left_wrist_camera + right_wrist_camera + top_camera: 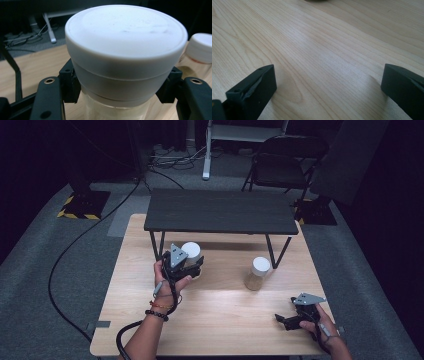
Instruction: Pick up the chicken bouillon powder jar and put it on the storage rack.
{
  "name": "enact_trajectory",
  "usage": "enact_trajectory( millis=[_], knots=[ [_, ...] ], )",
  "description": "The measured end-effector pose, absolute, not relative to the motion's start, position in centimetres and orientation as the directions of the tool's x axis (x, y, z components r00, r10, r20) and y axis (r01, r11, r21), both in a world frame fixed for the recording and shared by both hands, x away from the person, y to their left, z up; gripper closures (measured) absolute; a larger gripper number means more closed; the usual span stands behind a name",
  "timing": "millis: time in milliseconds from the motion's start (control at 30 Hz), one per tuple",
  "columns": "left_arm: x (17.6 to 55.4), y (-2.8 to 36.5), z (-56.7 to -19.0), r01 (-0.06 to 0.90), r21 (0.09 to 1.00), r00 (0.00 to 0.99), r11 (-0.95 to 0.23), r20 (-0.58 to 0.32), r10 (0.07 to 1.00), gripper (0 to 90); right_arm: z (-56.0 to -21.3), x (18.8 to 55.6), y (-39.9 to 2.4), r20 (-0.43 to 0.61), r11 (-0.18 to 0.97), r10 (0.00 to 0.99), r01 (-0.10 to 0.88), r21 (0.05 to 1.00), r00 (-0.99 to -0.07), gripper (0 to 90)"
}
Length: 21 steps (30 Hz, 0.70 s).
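Two clear jars with round white lids are counted: one jar [191, 254] near the left of the pale wooden surface [215, 320] and a second jar [258, 272] toward the right. One low black shelf [220, 211] and one black folding chair [285, 162] are seen. Two hand-held black grippers are counted, a left gripper [192, 267] and a right gripper [286, 320].

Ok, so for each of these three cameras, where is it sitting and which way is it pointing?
High view: above the person's side, looking forward and down on the wooden table; both forearms and grippers show.
Left gripper view: rides the left gripper, looking along its jaws, which clamp the white-lidded jar.
Right gripper view: rides the right gripper, low over the tabletop, jaws apart.
Shared: the second jar appears in the high and left gripper views.
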<state>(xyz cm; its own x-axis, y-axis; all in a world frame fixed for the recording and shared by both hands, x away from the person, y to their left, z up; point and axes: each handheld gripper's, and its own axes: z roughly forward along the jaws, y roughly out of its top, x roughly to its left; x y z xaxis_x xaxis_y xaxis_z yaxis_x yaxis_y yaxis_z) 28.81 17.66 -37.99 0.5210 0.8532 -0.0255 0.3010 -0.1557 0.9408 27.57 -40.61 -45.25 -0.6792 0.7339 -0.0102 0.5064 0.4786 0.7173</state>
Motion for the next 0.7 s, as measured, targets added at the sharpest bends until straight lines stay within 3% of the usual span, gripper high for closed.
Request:
enact_trajectory(
  millis=[700],
  knots=[
    [28.4, 17.4, -30.7, 0.226, 0.965, 0.577, -0.130, -0.026, 0.816, 35.4, -45.2, 27.6, -40.6, -0.011, 0.479, 0.734, 0.506, 0.717, -0.679, 0.0]
  ],
)
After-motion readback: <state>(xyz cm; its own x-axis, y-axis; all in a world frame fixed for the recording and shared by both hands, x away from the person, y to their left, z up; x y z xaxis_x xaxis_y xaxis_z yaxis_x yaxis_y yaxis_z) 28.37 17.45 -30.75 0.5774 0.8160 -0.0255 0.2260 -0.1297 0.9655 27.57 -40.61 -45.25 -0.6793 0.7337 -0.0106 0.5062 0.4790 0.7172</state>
